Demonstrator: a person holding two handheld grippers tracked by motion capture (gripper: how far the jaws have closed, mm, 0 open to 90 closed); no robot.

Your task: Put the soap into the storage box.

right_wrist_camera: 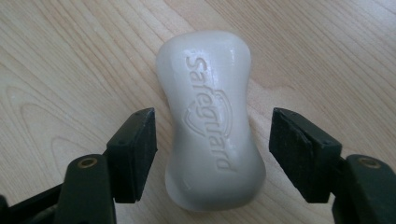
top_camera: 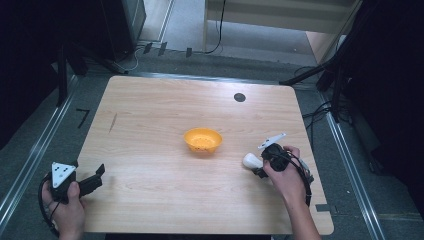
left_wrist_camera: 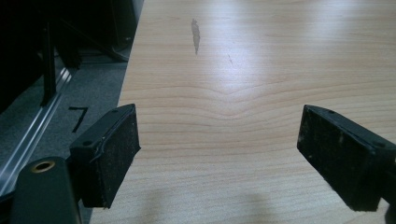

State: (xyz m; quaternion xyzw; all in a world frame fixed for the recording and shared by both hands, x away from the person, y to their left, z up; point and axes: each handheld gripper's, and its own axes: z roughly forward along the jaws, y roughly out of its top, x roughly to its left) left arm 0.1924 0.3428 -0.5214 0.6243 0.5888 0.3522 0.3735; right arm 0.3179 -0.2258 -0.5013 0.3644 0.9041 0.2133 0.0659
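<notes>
A white soap bar (right_wrist_camera: pixel 210 121) with "Safeguard" embossed on it lies flat on the wooden table (top_camera: pixel 165 105), near the right edge (top_camera: pixel 251 160). My right gripper (right_wrist_camera: pixel 212 140) straddles the bar's near end. One black pad stands on each side of it, with a thin gap showing at both. From above, that right gripper (top_camera: pixel 256 165) points left, held by a hand. My left gripper (top_camera: pixel 98 176) rests at the table's front left corner. Its jaws (left_wrist_camera: pixel 219 149) stand wide apart over bare wood.
An orange bowl (top_camera: pixel 202 140) sits at the table's middle, left of the soap and a little farther back. A small dark round mark (top_camera: pixel 239 97) lies near the far edge. Dark stands and cables surround the table on the floor.
</notes>
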